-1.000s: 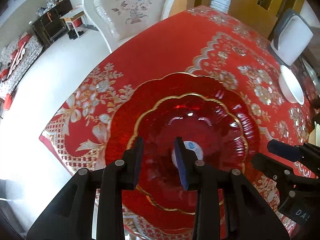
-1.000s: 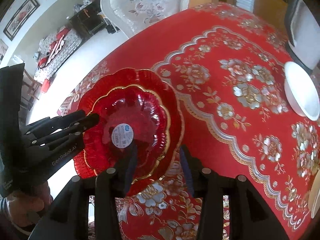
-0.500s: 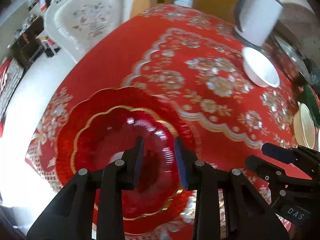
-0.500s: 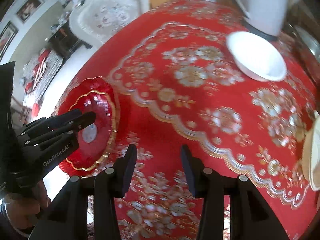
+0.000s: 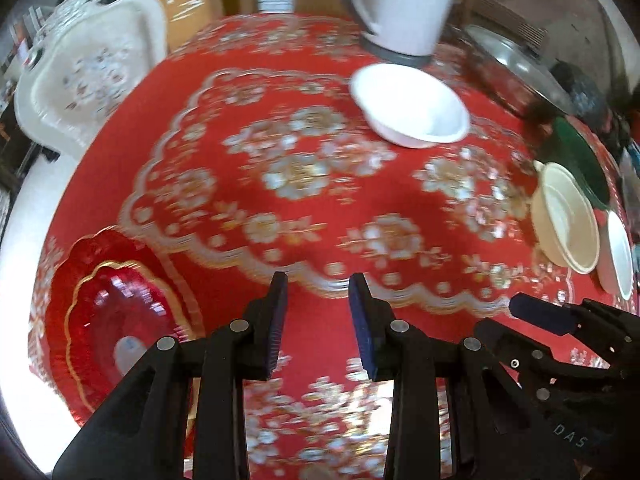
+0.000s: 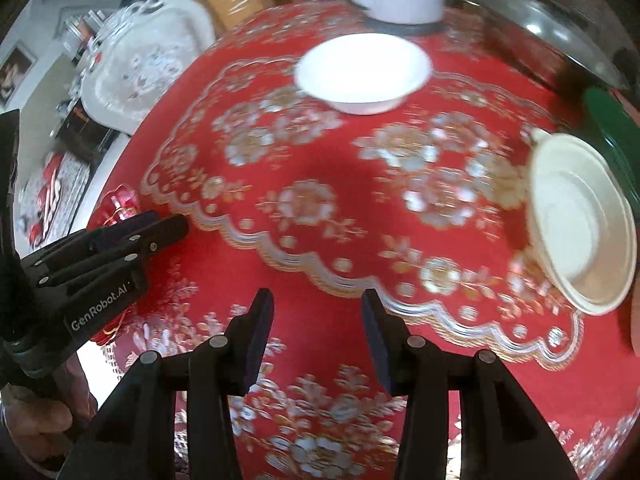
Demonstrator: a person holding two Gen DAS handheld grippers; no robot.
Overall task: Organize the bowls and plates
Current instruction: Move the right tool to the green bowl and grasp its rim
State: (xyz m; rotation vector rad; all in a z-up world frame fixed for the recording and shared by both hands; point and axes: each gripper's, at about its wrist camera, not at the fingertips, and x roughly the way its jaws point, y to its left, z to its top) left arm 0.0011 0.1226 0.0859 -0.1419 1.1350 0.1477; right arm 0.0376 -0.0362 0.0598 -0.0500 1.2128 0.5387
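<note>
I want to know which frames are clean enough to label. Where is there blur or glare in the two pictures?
Left wrist view: the tablecloth pattern is smeared by motion, the red plate shows bright glints, and the gripper fingers stay sharp. Right wrist view: the same smear on the cloth, the white bowl is overexposed inside, and the cream bowl has a blurred rim.

Red plates [image 6: 120, 204] mostly behind left tongs [image 6: 168, 226], tablecloth [image 5: 320, 208] seemingly motion-blurred.

A red tablecloth [image 5: 304, 216] with gold and white flowers covers the tabletop. A white appliance [image 5: 404, 4] stands at its far edge, with a metal lid [image 6: 536, 28] in the far right corner. A white carved chair [image 5: 92, 76] sits beyond the far left edge.
</note>
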